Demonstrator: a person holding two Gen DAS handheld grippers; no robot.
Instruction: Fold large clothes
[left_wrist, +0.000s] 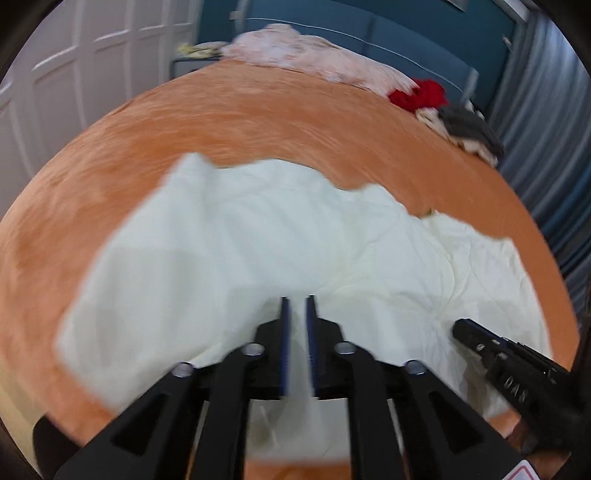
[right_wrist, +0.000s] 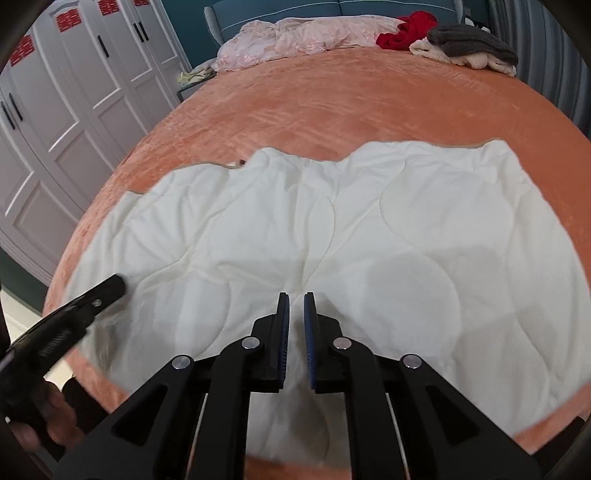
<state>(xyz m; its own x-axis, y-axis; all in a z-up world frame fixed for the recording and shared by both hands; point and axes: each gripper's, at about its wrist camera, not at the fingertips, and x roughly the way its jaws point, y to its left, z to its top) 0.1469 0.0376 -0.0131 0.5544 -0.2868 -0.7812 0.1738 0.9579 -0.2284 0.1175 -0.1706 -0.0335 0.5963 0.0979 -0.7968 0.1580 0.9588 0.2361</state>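
Bedroom with an orange-covered bed and white wardrobes

An orange plush bedspread (right_wrist: 332, 107) is covering the bed; a teal padded headboard (right_wrist: 280, 11) is standing at its far end against a teal wall (left_wrist: 491, 48); white panelled wardrobe doors (right_wrist: 66, 122) with red paper emblems (right_wrist: 68, 18) near their tops are lining the left side; a grey ribbed curtain (left_wrist: 532, 122) is hanging on the right; soft, even light is filling the room.

Soft even indoor light, left view motion-blurred, perhaps overexposed, fisheye-bent edges
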